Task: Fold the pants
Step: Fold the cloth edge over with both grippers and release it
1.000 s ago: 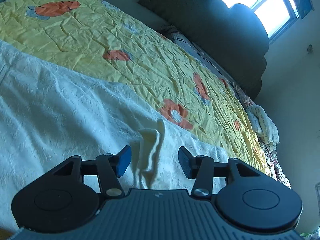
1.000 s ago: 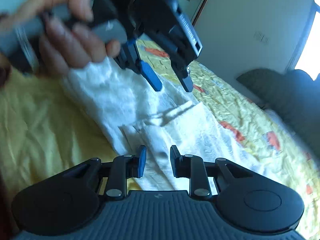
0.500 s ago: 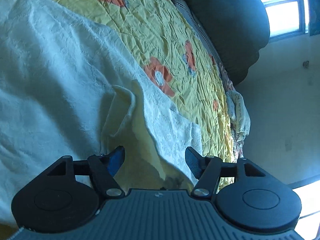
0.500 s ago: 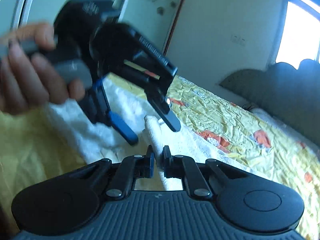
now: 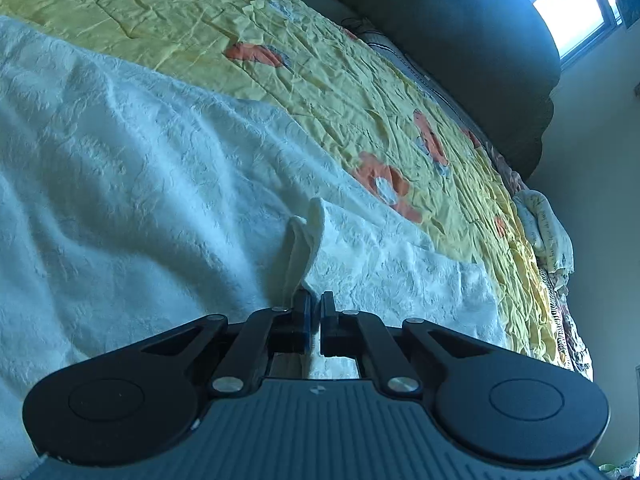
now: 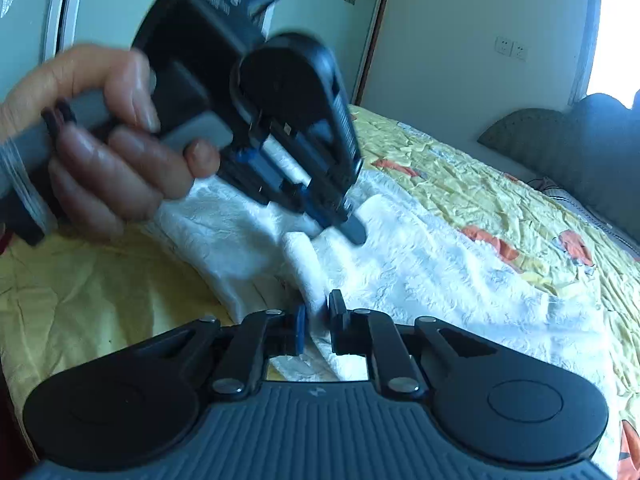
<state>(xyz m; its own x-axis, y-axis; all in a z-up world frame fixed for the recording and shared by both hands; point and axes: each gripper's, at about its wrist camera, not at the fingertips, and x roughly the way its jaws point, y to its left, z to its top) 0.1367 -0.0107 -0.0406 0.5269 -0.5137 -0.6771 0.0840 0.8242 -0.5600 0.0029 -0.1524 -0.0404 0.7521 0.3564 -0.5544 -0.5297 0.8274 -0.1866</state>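
White textured pants (image 5: 160,184) lie spread on a yellow bedspread (image 5: 312,68). My left gripper (image 5: 315,312) is shut on a raised fold of the pants' edge (image 5: 308,232). In the right wrist view the pants (image 6: 440,264) run away to the right. My right gripper (image 6: 318,320) is shut on a ridge of the same white cloth. The left gripper (image 6: 340,220), held in a hand, pinches the cloth just beyond it, slightly blurred.
A dark cushioned headboard (image 5: 480,52) stands at the far end of the bed under a bright window (image 5: 568,4). A bundle of patterned cloth (image 5: 548,236) lies at the bed's far right edge. A wall and door frame (image 6: 376,40) stand behind the bed.
My left gripper closed from wide open onto the raised fold of the pants. My right gripper stayed shut on the cloth, having closed on it earlier. The hand with the left gripper moved closer.
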